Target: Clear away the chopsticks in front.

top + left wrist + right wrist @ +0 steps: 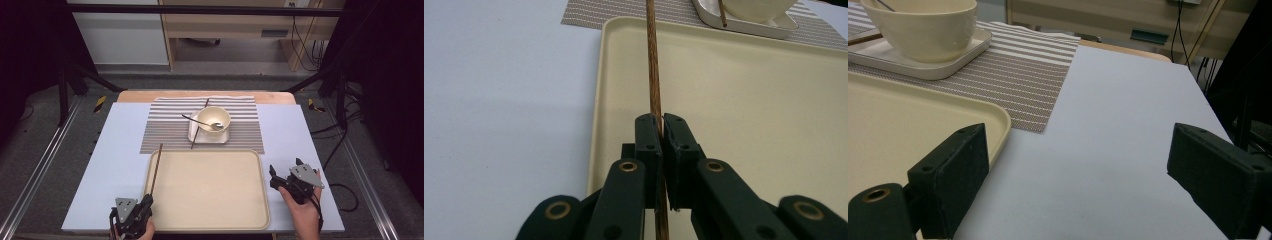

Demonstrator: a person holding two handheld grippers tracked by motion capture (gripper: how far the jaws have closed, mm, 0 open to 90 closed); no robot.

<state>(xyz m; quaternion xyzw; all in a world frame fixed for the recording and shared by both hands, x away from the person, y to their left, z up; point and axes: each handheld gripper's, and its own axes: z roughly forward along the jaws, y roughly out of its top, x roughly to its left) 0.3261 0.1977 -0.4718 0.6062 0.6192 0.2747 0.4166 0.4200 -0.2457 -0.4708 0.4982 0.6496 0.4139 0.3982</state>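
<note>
My left gripper (146,201) at the near left corner of the beige tray (210,220) is shut on a brown chopstick (155,170), which runs forward along the tray's left rim. In the left gripper view the chopstick (654,75) passes between the closed pads of the gripper (662,127). A second chopstick (198,129) leans across the white square plate (193,134) under the cream bowl (214,118), which holds a metal spoon (206,123). My right gripper (285,169) rests open on the table right of the tray; its jaws (1073,165) stand wide with nothing between them.
A striped placemat (165,131) lies beyond the tray under the plate and bowl. The light blue table top (117,150) has bare room on both sides. Black frame legs and cables stand off the table at left and right.
</note>
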